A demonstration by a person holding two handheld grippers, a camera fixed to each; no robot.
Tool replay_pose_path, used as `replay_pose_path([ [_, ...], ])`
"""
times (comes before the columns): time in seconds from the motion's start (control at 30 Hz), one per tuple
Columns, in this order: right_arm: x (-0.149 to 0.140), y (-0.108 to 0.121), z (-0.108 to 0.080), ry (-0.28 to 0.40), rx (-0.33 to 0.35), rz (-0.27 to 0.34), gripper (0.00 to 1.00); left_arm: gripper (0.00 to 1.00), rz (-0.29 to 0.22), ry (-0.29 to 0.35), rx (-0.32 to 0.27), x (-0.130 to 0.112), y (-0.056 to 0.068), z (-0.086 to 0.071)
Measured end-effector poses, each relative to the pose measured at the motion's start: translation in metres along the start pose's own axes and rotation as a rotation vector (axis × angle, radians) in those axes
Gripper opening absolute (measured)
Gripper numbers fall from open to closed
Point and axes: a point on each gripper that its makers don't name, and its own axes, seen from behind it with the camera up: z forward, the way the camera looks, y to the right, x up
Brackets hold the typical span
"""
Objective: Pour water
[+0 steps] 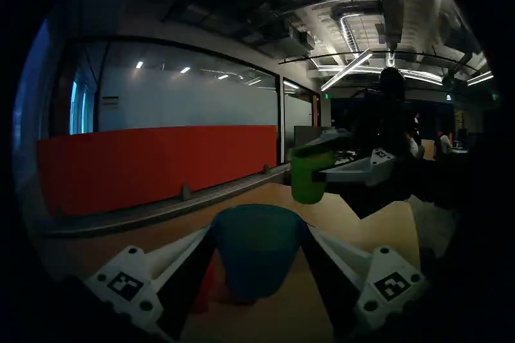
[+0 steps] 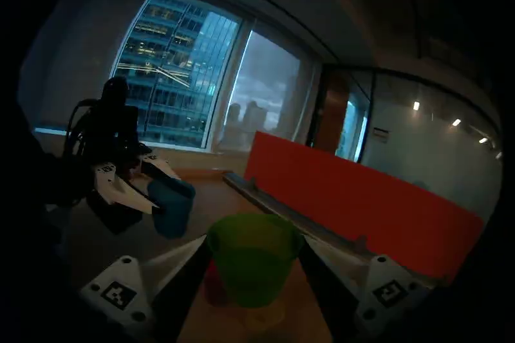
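A blue cup (image 1: 257,250) stands upright between the fingers of my left gripper (image 1: 259,246), which is shut on it above the wooden table (image 1: 360,221). Farther off in the same view, a green cup (image 1: 308,174) hangs in my right gripper (image 1: 322,166). In the right gripper view the green cup (image 2: 253,259) sits upright between my right gripper's (image 2: 254,259) fingers, both pressing on it. The left gripper (image 2: 161,198) with its blue cup (image 2: 171,208) shows to the left there, tilted slightly. Whether either cup holds water is too dark to tell.
A red panel (image 1: 154,163) with a grey rail (image 1: 187,198) runs along the table's far side. Small red (image 2: 215,285) and yellow (image 2: 264,314) things lie on the table below the green cup. Large windows (image 2: 174,73) stand beyond the table. People sit in the dim office (image 1: 444,143).
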Motion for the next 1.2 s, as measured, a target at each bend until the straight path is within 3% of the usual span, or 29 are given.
replay_pose_path([
  [1.0, 0.048, 0.006, 0.016, 0.022, -0.012, -0.290, 0.92, 0.89, -0.001, -0.005, -0.031, -0.006, 0.015, 0.006],
  [1.2, 0.054, 0.005, 0.021, 0.021, -0.008, -0.323, 0.92, 0.89, 0.000, -0.005, -0.041, -0.006, 0.019, 0.008],
])
